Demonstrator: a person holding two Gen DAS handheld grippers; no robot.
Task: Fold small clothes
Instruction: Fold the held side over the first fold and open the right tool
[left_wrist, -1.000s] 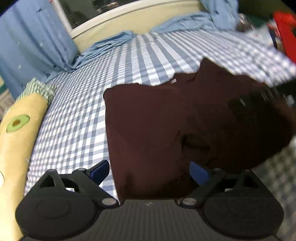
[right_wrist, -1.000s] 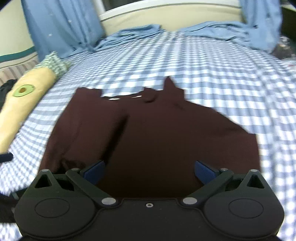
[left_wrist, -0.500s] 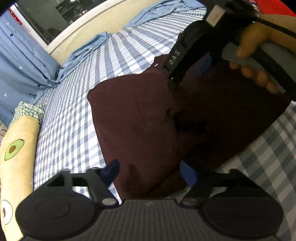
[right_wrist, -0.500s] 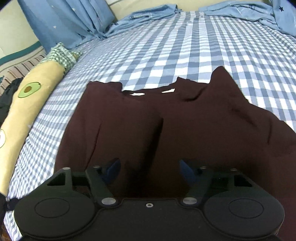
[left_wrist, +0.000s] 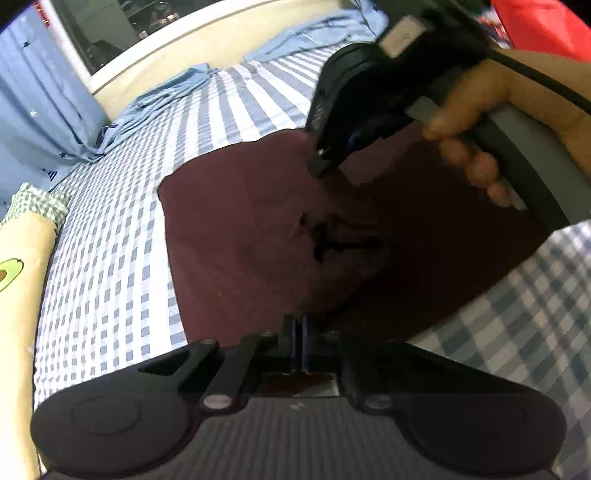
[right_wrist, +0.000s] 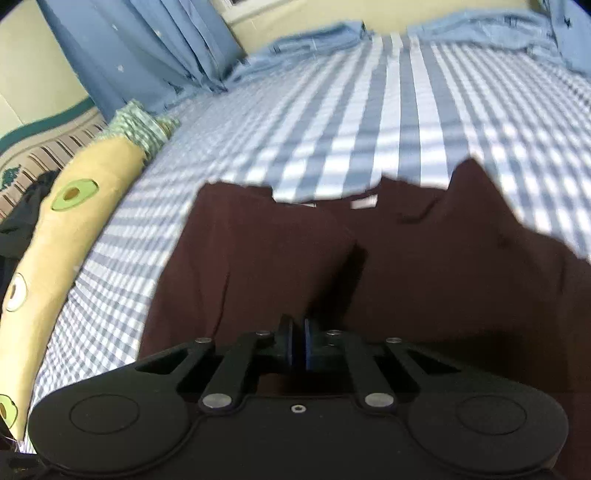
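Note:
A dark maroon shirt (left_wrist: 258, 229) lies on the blue-and-white checked bed (left_wrist: 110, 240), its left side folded over the middle. My left gripper (left_wrist: 298, 345) is shut on the shirt's near hem. In the right wrist view the shirt (right_wrist: 443, 266) lies collar away from me, and my right gripper (right_wrist: 297, 345) is shut on its fabric at the near edge of the folded flap. In the left wrist view the right gripper (left_wrist: 325, 162) shows above the shirt, held by a hand (left_wrist: 476, 122).
A long yellow avocado-print pillow (right_wrist: 55, 236) lies along the bed's left edge and also shows in the left wrist view (left_wrist: 18, 280). Blue curtains (right_wrist: 147, 48) hang at the far left. Crumpled light-blue fabric (right_wrist: 480, 33) lies at the headboard. A red object (left_wrist: 543, 26) sits far right.
Both grippers were open and have closed on the maroon shirt. The right gripper has moved in over the shirt, and the left flap lies folded further toward the middle.

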